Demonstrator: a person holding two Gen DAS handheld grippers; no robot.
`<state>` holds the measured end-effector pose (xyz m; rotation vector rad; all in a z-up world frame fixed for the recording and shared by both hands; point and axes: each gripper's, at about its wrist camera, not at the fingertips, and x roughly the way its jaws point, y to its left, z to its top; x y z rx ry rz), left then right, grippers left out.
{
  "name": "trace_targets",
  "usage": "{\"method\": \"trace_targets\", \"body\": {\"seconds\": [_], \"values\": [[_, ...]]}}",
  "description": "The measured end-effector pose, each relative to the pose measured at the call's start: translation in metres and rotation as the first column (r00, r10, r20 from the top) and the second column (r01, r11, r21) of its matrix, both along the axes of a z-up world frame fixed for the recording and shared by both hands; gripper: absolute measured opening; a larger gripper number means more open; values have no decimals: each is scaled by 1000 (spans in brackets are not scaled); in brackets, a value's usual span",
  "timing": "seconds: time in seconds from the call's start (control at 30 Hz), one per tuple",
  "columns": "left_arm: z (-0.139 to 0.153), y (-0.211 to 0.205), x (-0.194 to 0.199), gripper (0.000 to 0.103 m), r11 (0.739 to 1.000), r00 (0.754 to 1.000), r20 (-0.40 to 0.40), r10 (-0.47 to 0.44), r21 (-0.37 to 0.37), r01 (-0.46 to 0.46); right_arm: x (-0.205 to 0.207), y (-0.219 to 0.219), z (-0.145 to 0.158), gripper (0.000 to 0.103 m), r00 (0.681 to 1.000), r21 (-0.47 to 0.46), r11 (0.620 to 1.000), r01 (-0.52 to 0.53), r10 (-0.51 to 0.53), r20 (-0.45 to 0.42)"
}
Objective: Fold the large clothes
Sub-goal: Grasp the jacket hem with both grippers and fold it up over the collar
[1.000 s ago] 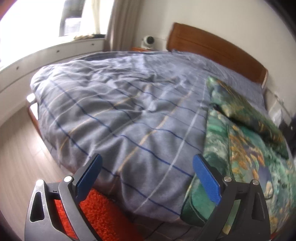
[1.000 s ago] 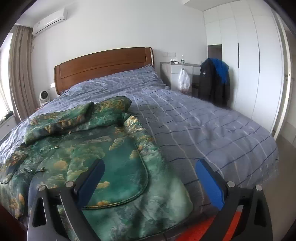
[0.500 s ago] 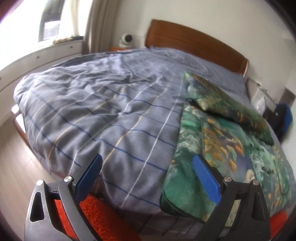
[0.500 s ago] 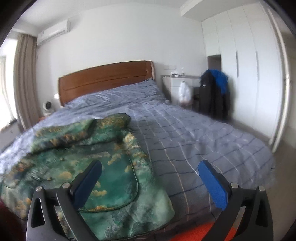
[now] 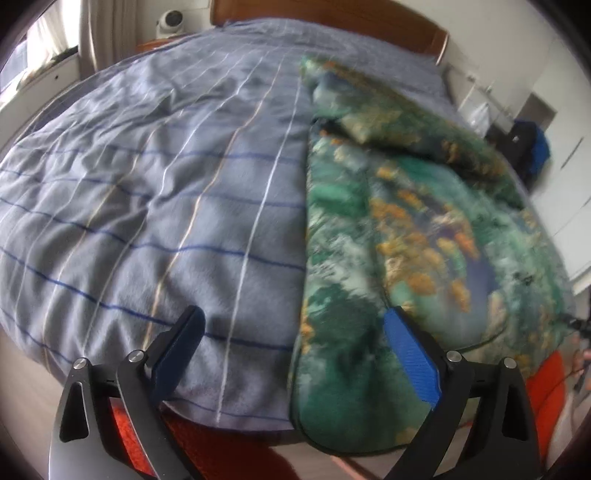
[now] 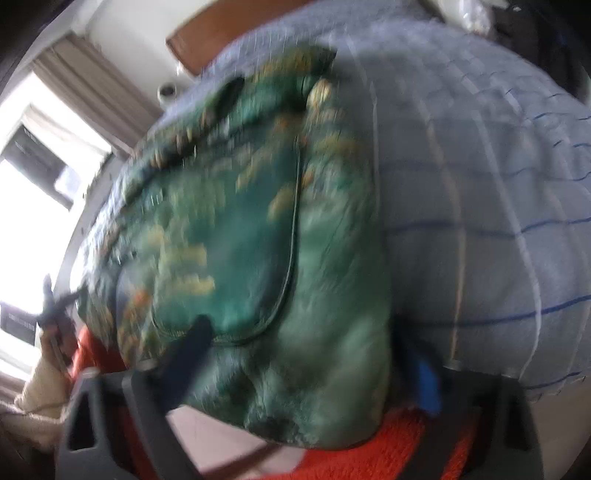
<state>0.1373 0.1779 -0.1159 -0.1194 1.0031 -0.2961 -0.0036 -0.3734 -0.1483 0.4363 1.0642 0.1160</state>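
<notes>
The green patterned jacket (image 5: 424,229) lies spread at the bed's (image 5: 147,192) near edge, its hem overhanging. Both hands are judged to be reaching for that hem. The left gripper (image 5: 291,354) hovers wide and empty; the right gripper (image 6: 306,362), jaws just closing, straddles the hem's corner without yet pinching, so next comes a firm pinch on each side.

Striped grey duvet (image 5: 155,192), wooden headboard (image 5: 332,14), bright window (image 6: 22,206).

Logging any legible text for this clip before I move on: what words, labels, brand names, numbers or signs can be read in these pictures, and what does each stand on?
None can be read.
Green patterned garment: a printed pattern only, no lettering visible.
Striped bed cover: lines only, no text.
Small white device by the headboard: too small to show any marking.
Right wrist view: too blurred by motion to read anything.
</notes>
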Motion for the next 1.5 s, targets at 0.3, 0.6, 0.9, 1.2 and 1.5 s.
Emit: {"method": "trace_targets", "body": {"seconds": [0.3,0.6,0.9,1.2,1.5], "values": [[-9,-34,-8,84,980,981,-57,-183,69,187,3,7,0,69,998,25,998,-52,53,-43],[7,-30,-18,12,988,983,-112,-143,45,148,12,24,25,13,988,-44,990,-134,130,-83],[37,-12,-79,9,977,971,-117,-210,20,213,-34,46,69,10,980,-45,980,-196,193,-55],[107,19,-40,8,925,988,-54,-145,-363,116,-39,-4,97,10,994,333,938,-101,85,62],[154,-49,181,7,963,998,55,-16,-268,30,157,-64,151,9,971,390,920,46,-133,198]]}}
